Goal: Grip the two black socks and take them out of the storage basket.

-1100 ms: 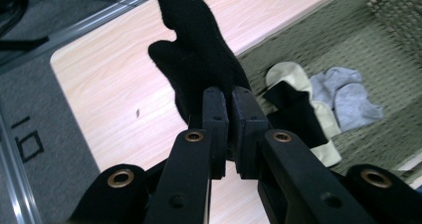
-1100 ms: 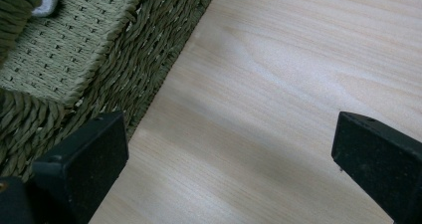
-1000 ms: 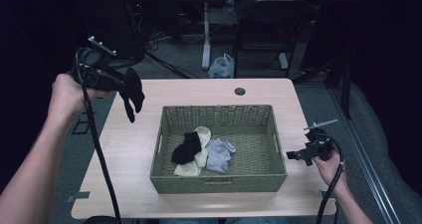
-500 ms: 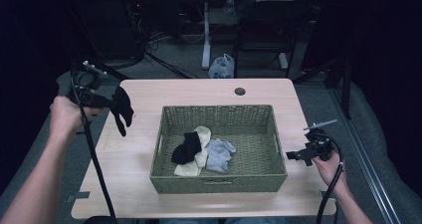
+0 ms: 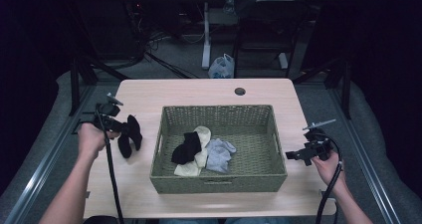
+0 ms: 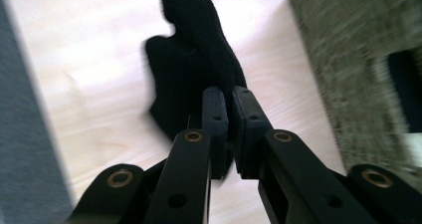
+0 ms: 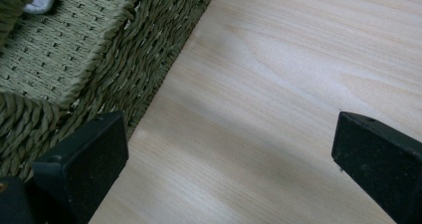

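**Black sock pinched at the table's left, basket beside it**

The left gripper (image 5: 121,127) has its jaws pressed together on a black sock (image 5: 130,136); in the left gripper view the sock (image 6: 199,69) hangs down from the closed jaws onto the light wooden table (image 5: 199,92), its lower part lying on the wood, just left of the woven green basket (image 5: 164,134); the left hand (image 5: 91,138) holds the tool over the table's left edge. Inside the basket lie another black sock (image 5: 186,148), a cream sock (image 5: 200,152) partly beneath it, and a grey sock (image 5: 219,154) touching the cream one. The right gripper (image 5: 298,154) sits off the basket's right side, close to its wall; in the right gripper view its jaws stand wide apart with nothing between them, over bare wood (image 7: 278,99), the basket's corner (image 7: 74,59) next to one jaw.
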Available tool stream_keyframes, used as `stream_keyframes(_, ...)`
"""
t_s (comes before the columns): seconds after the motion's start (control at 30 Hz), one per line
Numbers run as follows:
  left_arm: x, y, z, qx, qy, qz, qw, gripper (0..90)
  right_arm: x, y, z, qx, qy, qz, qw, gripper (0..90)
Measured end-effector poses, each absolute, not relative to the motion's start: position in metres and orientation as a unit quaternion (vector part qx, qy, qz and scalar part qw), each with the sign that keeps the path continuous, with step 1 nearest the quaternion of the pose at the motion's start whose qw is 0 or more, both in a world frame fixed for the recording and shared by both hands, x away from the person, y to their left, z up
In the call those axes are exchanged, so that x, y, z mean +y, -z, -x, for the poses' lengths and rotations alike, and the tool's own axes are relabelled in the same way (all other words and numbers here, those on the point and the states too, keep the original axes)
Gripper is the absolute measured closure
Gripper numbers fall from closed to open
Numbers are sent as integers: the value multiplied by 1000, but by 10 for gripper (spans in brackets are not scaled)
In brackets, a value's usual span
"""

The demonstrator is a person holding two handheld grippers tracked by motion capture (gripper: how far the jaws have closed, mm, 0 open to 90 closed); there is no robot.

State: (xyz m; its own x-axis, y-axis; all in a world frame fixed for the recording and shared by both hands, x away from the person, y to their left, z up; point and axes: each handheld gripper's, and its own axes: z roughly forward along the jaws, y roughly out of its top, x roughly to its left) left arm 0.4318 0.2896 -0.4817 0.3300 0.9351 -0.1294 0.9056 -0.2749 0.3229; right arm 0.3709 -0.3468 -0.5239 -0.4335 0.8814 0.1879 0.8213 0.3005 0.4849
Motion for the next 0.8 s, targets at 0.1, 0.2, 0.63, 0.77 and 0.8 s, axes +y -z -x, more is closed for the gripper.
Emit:
stream_keyframes(0.1, 294, 501, -431, 595, -21, -783, 177, 783, -344, 522, -370, 807, -267, -524, 56, 6)
stream_keyframes(0.2, 297, 503, -427, 600, -13, -778, 189, 587, -345, 521, -368, 806, -267, -525, 59, 5)
stream_keyframes(0.63, 252, 386, -401, 531, -94, -800, 263, 55, -351, 521, -367, 799, -271, -534, 61, 5)
stream_keyframes(0.77, 218, 372, -402, 497, -98, -818, 273, 37, -349, 519, -367, 801, -270, -530, 62, 5)
stream_keyframes(0.8, 210, 371, -403, 491, -95, -822, 274, 37, -349, 519, -367, 800, -273, -531, 66, 5)
